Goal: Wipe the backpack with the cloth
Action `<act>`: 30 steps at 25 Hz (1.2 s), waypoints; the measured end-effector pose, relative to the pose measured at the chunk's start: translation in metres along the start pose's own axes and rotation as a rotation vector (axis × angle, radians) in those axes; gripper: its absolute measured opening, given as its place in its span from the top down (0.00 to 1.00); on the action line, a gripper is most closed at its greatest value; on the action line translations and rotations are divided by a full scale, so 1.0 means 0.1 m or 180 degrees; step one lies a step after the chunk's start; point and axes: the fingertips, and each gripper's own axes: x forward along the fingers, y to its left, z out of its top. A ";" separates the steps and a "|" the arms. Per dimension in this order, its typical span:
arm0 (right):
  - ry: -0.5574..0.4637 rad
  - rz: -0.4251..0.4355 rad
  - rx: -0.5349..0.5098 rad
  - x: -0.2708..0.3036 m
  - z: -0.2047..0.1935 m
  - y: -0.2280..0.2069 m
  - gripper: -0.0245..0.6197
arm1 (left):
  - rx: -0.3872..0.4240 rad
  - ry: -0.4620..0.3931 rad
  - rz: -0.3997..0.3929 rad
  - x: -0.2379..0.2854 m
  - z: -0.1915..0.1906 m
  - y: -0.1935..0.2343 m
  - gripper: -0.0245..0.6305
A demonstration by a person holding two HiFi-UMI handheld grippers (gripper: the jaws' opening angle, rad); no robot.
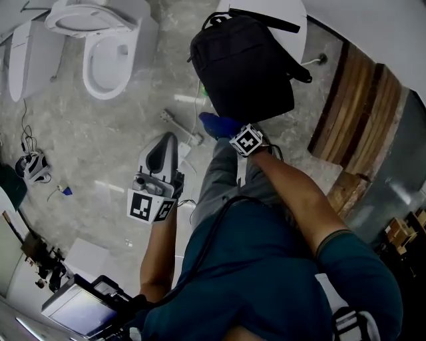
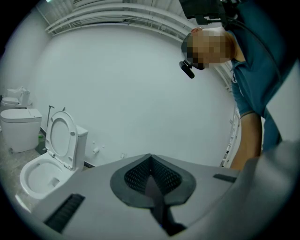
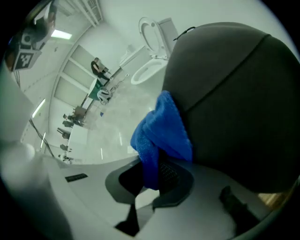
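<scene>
A black backpack [image 1: 243, 63] lies on a round white table [image 1: 298, 16] at the top middle of the head view. My right gripper [image 1: 229, 128] is shut on a blue cloth [image 1: 217, 124] and holds it against the pack's near lower edge. Through the right gripper view the blue cloth [image 3: 161, 136] rises from between the pads and presses on the dark backpack [image 3: 234, 108]. My left gripper [image 1: 165, 150] hangs apart, lower left over the floor, pointing up the frame. Its jaws are shut with nothing between them [image 2: 150, 171].
A white toilet [image 1: 106, 43] with its seat up stands at the top left, also shown in the left gripper view as the toilet [image 2: 51, 154]. Wooden planks [image 1: 356, 113] lean at the right. A cable and small parts [image 1: 32, 166] lie on the grey floor at left.
</scene>
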 end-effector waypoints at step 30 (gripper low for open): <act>-0.1376 -0.0890 0.3417 -1.25 -1.23 -2.21 0.92 | -0.0043 0.0082 -0.0117 0.51 0.03 -0.02 0.96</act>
